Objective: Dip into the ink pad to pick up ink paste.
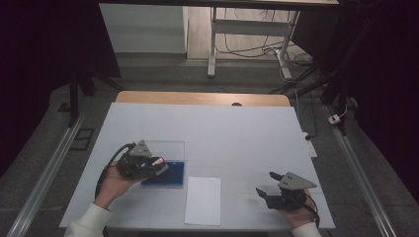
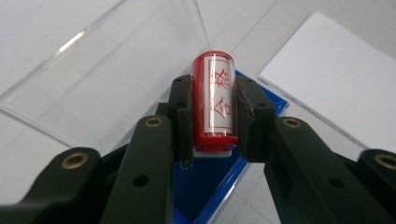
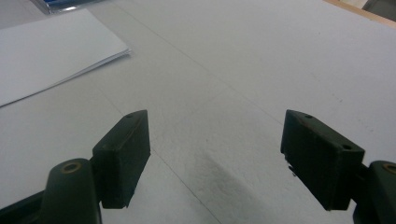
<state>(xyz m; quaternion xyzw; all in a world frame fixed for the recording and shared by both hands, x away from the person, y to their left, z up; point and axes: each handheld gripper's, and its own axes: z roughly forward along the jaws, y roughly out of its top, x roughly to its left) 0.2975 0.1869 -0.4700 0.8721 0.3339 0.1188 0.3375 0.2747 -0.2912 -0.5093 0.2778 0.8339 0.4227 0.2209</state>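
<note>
A red cylindrical stamp (image 2: 214, 100) with a white label and red characters is clamped between the jaws of my left gripper (image 2: 214, 121). It hangs over a blue ink pad (image 1: 165, 175) in a case whose clear lid (image 2: 102, 79) is swung open behind. In the high view the left gripper (image 1: 159, 166) sits at the pad's left end with the stamp (image 1: 158, 162) at its tip. A white stack of paper (image 1: 203, 200) lies right of the pad. My right gripper (image 1: 269, 183) rests open near the table's right front, nothing between its jaws (image 3: 215, 154).
The white table (image 1: 212, 133) has a wooden strip along its far edge. The paper stack (image 3: 46, 56) lies to the upper left in the right gripper view. Beyond the table stand a desk frame with cables (image 1: 247, 47) and dark surroundings.
</note>
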